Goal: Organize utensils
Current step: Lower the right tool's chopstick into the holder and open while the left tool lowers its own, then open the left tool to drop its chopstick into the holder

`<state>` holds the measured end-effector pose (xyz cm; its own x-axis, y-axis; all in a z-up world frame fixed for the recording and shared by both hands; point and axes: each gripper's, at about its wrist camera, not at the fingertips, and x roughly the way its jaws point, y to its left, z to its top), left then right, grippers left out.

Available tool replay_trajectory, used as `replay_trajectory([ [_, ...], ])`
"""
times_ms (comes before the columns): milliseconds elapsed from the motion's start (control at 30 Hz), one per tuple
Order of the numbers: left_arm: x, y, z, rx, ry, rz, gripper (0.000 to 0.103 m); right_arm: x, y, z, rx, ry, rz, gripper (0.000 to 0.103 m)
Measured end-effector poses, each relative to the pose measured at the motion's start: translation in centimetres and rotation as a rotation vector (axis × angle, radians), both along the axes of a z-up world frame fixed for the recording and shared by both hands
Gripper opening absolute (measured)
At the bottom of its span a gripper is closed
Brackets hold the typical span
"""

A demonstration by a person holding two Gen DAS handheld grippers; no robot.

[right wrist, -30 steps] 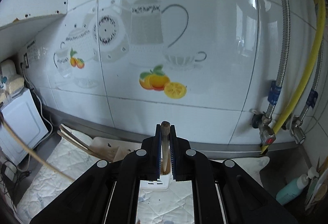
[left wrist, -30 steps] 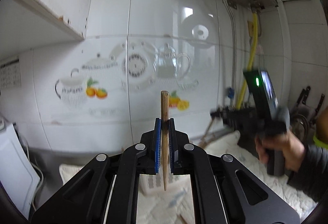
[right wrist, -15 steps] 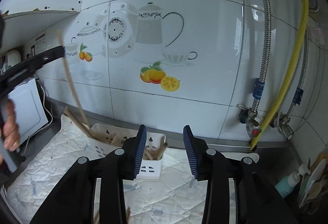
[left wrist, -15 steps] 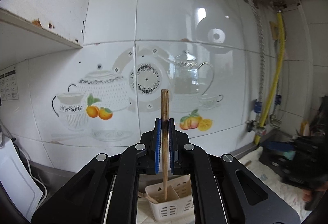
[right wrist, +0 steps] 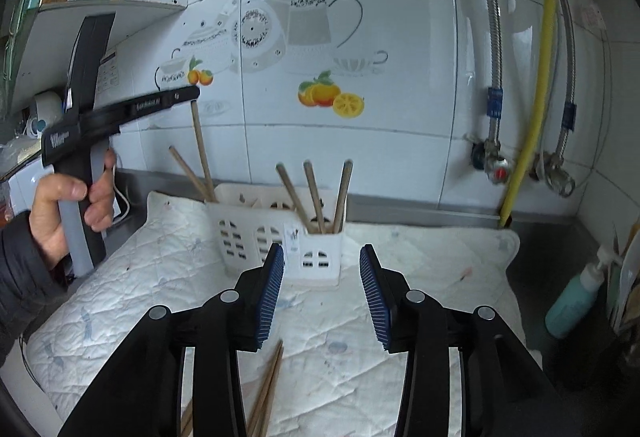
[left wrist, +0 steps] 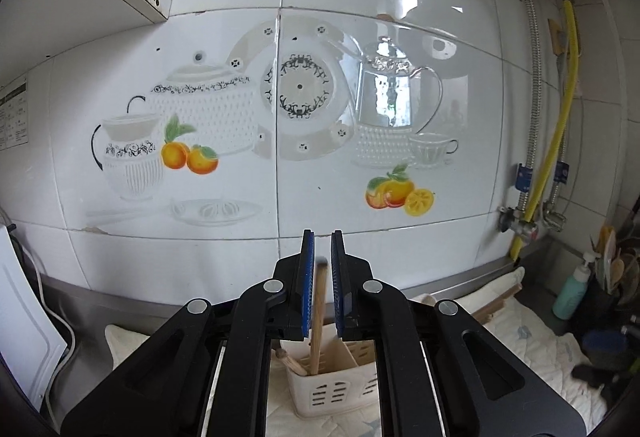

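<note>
Risk: chopstick (left wrist: 318, 311) slips out tilted, misses its slot, or knocks light white caddy (right wrist: 276, 225) over.
Left gripper (left wrist: 321, 277): jaws easing apart, stick between them, lower end inside caddy's left compartment.
Right gripper (right wrist: 322, 289): jaws released, empty; loose chopsticks (right wrist: 266, 393) on bench pad (right wrist: 420, 269) near-left, below jaws.

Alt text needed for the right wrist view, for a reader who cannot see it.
Open right gripper hovers empty before a white utensil caddy holding wooden chopsticks on a quilted mat. At left, a hand holds the left gripper above one chopstick standing in the caddy.
</note>
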<state>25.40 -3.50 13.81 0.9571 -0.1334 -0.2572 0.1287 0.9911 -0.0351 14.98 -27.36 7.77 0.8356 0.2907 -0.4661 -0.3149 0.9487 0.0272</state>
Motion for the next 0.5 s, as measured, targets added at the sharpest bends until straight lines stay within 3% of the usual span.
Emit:
replay_trajectory([
  [233,-3.9,-0.2,0.9,0.003,-0.037,-0.019,0.025,-3.8,0.3,-3.1,0.020,0.067,0.002,0.039],
  [300,-5.6,-0.1,0.8,0.008,-0.037,-0.017,0.034,-4.8,0.2,-4.0,0.029,0.091,0.002,0.039],
  [500,-10.4,0.2,-1.8,0.016,0.039,-0.014,0.040,-8.3,-0.2,-7.3,0.062,0.172,-0.013,0.036],
])
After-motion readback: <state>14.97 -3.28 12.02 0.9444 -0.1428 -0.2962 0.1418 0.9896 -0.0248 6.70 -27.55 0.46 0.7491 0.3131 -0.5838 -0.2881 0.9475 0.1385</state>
